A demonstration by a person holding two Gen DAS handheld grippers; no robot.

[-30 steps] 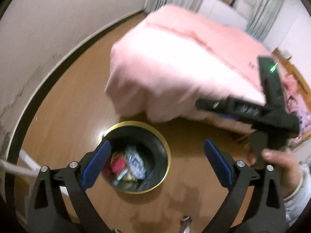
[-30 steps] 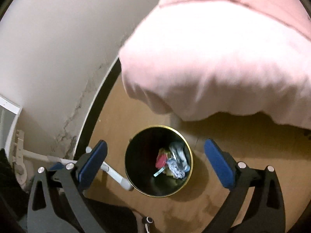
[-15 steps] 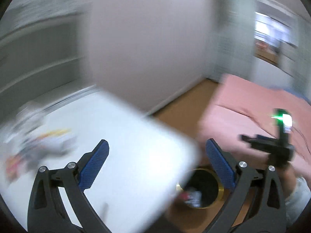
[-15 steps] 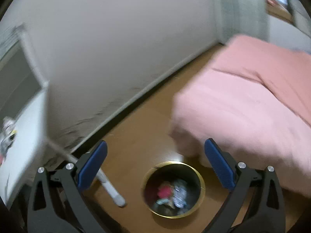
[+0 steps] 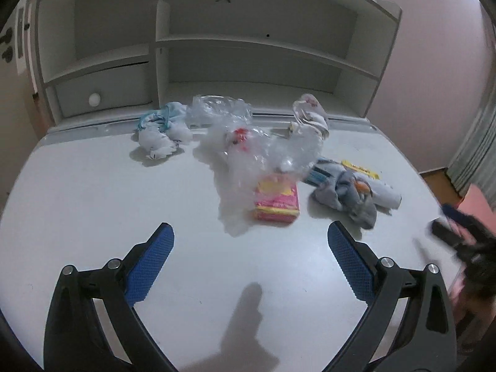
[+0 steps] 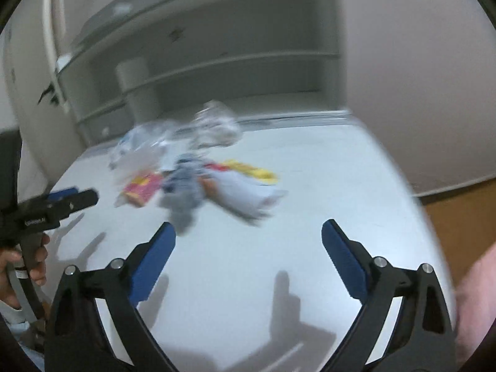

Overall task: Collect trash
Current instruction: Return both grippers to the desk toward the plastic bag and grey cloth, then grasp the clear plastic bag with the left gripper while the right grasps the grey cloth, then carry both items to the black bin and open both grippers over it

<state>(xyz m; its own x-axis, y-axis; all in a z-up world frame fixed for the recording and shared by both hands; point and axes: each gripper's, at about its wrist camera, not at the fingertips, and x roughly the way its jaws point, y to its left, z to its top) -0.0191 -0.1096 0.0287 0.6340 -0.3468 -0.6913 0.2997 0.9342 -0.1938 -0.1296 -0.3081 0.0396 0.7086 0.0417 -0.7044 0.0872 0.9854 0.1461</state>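
Left wrist, pink packet (image 5: 276, 200) flat, long axis pointing away

Left gripper (image 5: 250, 259): black frame, blue textured pads (image 5: 148, 265), silver screws.

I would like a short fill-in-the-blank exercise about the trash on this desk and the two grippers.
1. The pink and yellow packet lies on the white ____.
2. The jaws of the left gripper are ____.
3. The crumpled clear plastic bag partly covers the packet's ____ edge.
4. The right gripper holds ____.

Missing words: desk; open; far; nothing
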